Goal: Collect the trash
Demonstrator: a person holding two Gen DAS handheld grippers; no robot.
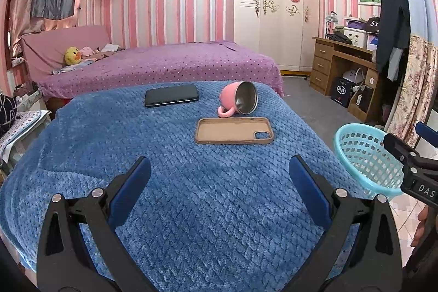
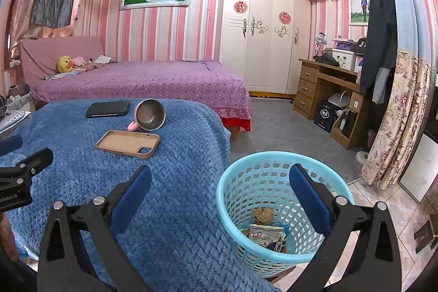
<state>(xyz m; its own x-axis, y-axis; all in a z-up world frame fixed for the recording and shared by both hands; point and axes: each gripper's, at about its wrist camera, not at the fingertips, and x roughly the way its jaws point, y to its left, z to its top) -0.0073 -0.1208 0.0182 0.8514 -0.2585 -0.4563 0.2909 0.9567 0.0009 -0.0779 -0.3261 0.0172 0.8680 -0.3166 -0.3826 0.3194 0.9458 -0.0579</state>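
A light blue mesh basket (image 2: 273,210) stands on the floor beside the blue-blanketed table (image 1: 191,196). In it lie a crumpled brown wad (image 2: 262,214) and a printed wrapper (image 2: 267,236). My right gripper (image 2: 220,196) hovers open over the basket's near rim, nothing between its fingers. My left gripper (image 1: 219,188) is open above the bare blanket, empty. On the table lie a tan phone case (image 1: 234,130), a tipped pink mug (image 1: 239,101) and a black phone (image 1: 171,95). The basket (image 1: 366,158) shows at the right in the left wrist view.
A purple-covered bed (image 1: 164,64) stands behind the table. A white wardrobe (image 1: 273,7) and a wooden desk (image 1: 342,64) line the far right. A floral curtain (image 2: 397,122) hangs near the basket. Grey floor lies between the bed and the desk.
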